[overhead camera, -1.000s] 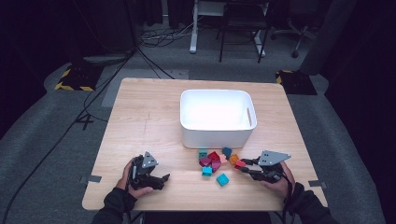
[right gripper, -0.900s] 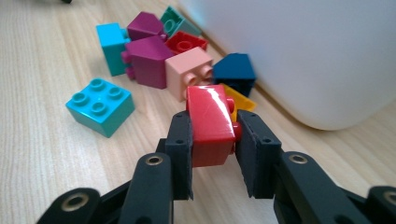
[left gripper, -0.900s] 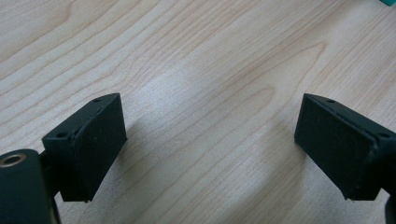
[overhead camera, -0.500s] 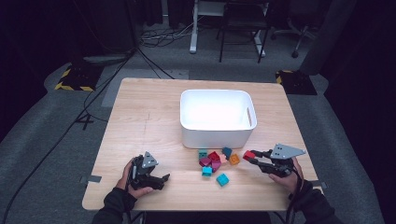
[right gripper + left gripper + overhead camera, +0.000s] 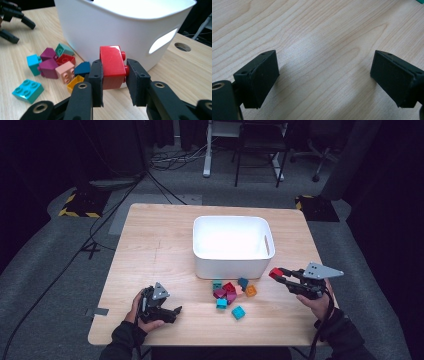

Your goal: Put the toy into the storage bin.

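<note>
Since the earlier pictures, our right tongs (image 5: 276, 274) have risen off the bench (image 5: 150, 250) with the red brick (image 5: 275, 272) and gone to the right, away from the pile of bricks (image 5: 231, 292); our left tongs (image 5: 172, 312) have kept their place.

From the high view, we see the right tongs above the front right part of the bench, just beside the right front corner of the white tub (image 5: 232, 245). They are closed on the red brick, which is in the air. The left tongs rest low at the front left, well apart from the pile. The pile lies in front of the tub, between our two hands.

From the left gripper view, the left tongs (image 5: 324, 75) stand wide open with nothing between them, only bare wood of the bench (image 5: 312, 30) below.

From the right gripper view, the right tongs (image 5: 113, 82) press on both sides of the red brick (image 5: 111, 65), its studs turned toward the right pad. Behind it stands the tub (image 5: 120, 27) with its handle hole. To the left, on the bench (image 5: 190, 67), lie the other bricks (image 5: 53, 66): teal, purple, pink, red, blue and yellow.
</note>
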Demonstrator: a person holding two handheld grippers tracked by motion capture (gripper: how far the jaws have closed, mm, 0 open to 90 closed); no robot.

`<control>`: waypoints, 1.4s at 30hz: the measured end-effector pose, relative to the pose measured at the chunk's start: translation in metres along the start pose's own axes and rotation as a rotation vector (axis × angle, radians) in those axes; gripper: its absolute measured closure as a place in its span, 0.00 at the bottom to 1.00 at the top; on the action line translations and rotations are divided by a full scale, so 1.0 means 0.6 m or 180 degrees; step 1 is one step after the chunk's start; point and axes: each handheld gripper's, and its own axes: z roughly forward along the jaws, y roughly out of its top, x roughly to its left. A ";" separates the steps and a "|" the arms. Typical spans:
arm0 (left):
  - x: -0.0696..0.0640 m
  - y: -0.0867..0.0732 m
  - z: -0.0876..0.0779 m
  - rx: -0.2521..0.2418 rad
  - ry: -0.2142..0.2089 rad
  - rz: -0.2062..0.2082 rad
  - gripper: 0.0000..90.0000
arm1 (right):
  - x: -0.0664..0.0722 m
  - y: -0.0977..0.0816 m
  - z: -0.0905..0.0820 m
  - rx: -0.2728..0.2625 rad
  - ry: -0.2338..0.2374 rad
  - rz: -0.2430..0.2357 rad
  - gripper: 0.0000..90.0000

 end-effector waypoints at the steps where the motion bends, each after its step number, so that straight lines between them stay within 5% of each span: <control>1: 0.000 0.000 0.000 0.0003 0.0000 -0.0001 0.09 | -0.002 0.003 -0.002 -0.0001 -0.0012 -0.0028 0.76; 24: 0.000 0.000 0.001 -0.0015 -0.0008 -0.0005 0.09 | -0.008 0.109 -0.006 -0.0272 -0.0092 -0.0184 0.76; 42: 0.000 0.000 0.001 -0.0010 -0.0007 0.0000 0.09 | -0.023 0.176 0.036 -0.0290 -0.0115 -0.0203 0.76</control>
